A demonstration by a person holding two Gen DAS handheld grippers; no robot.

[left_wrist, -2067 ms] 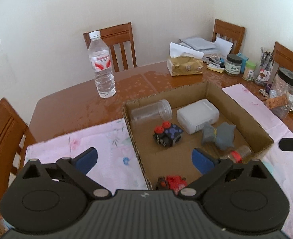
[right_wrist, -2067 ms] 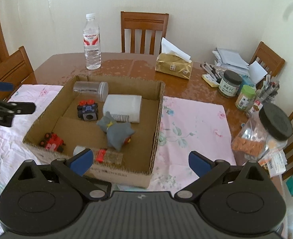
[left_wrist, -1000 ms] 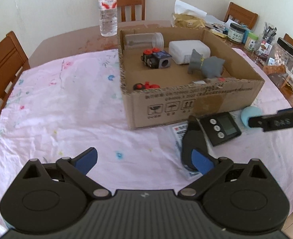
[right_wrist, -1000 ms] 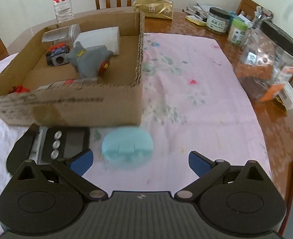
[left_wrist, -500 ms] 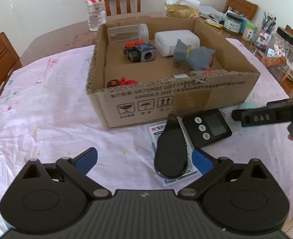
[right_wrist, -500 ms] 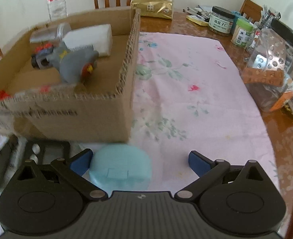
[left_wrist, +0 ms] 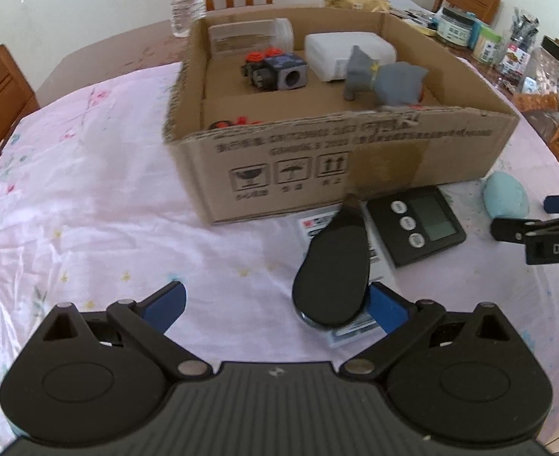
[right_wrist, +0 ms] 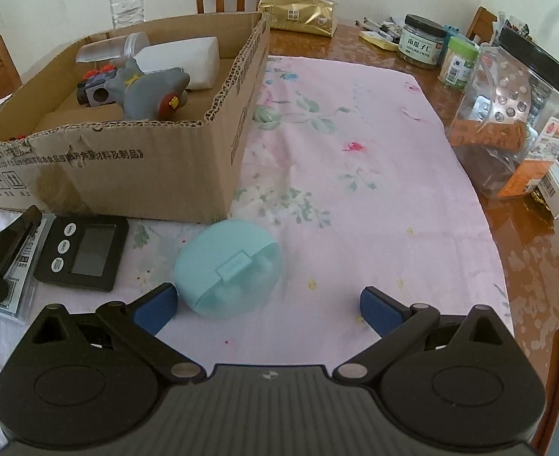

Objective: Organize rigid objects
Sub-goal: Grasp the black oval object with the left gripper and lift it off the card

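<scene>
Both my hand-held grippers are lower and closer than 0.5 s ago. Left hand-held gripper (left_wrist: 275,304) spread, right pad now beside the black paddle (left_wrist: 332,277) lying on the bench (left_wrist: 89,209) before the box (left_wrist: 355,159). Right hand-held gripper (right_wrist: 268,304) spread, teal case (right_wrist: 228,266) now ahead, touching its left pad.

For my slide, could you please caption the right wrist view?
Open right gripper low over the pink cloth, approaching a light-blue case beside the cardboard box.

bright even daylight, soft shadows, mild motion blur, fisheye-bent edges.
</scene>
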